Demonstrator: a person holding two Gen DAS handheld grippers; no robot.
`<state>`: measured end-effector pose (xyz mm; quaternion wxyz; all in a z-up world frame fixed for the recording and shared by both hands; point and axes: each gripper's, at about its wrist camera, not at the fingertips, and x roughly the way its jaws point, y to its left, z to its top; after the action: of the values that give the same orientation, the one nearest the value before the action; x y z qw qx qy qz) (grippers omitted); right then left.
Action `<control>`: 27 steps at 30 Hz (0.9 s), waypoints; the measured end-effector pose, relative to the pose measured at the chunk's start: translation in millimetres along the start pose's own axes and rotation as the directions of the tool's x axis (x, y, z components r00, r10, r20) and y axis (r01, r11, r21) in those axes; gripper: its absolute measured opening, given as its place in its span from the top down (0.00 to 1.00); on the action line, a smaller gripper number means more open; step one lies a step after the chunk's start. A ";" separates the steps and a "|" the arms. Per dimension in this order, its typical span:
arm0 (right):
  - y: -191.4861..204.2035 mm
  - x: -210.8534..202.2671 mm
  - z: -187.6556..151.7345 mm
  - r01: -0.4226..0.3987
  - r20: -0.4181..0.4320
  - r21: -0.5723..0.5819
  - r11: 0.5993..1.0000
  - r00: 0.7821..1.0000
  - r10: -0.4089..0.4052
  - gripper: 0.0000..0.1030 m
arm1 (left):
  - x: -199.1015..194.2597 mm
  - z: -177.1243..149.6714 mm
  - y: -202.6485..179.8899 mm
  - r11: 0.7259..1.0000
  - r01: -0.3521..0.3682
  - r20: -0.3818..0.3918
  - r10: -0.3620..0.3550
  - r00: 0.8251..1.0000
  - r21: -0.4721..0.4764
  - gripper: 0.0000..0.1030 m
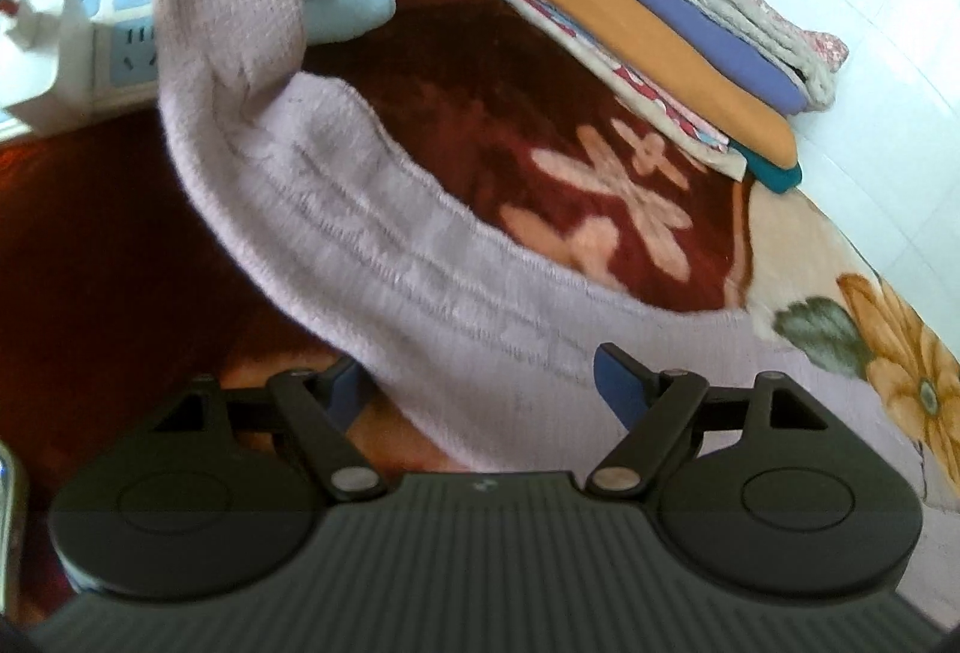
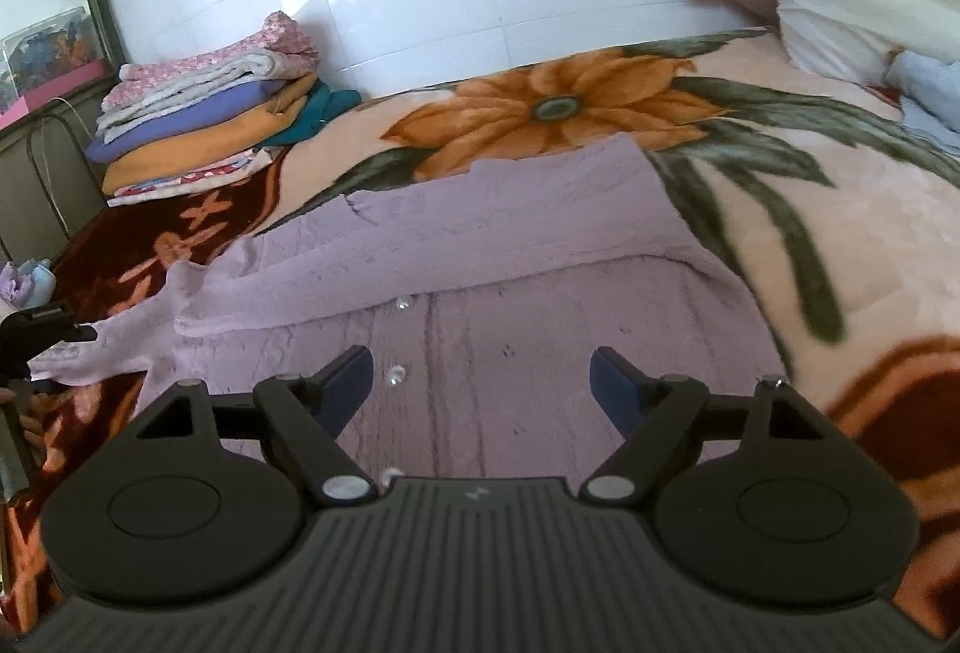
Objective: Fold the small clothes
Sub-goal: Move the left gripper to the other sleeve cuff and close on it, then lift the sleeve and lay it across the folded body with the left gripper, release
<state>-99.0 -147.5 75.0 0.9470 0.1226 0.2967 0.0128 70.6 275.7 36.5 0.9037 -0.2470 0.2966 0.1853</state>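
Lilac knitted cardigan (image 2: 510, 305) lies flat, buttoned, one sleeve (image 1: 372, 209) stretched out sideways.

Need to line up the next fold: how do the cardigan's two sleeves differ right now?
The near sleeve lies flat, folded across the cardigan body, above the buttons. The far sleeve stretches away from the body toward the left gripper, its cuff bent over near the power strip. In the left wrist view that sleeve runs between the open fingers, not clamped. Both are the same lilac knit.
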 end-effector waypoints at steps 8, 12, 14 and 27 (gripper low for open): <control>-18.4 25.8 9.7 -0.033 0.005 0.035 0.999 0.999 0.033 0.18 | 22.0 9.4 0.0 1.000 0.005 0.076 -0.005 0.997 -0.001 0.25; -28.7 34.3 9.7 -0.043 0.005 0.060 0.997 0.999 0.043 0.18 | 20.8 11.6 7.1 0.999 -0.005 0.105 0.009 0.994 -0.044 0.71; -33.0 36.6 9.4 -0.049 0.008 0.069 0.996 0.999 0.048 0.18 | 23.0 14.9 13.6 0.997 0.013 0.078 -0.007 0.997 -0.072 0.92; -58.6 38.8 5.2 -0.065 0.037 0.131 0.989 0.997 0.060 0.18 | -69.0 31.2 -73.5 0.956 0.265 0.273 -0.290 0.917 0.123 0.93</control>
<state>-67.0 -201.8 43.5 0.9407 0.1946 0.2770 0.0207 67.8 220.6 126.5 0.9638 -0.2189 0.1313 0.0767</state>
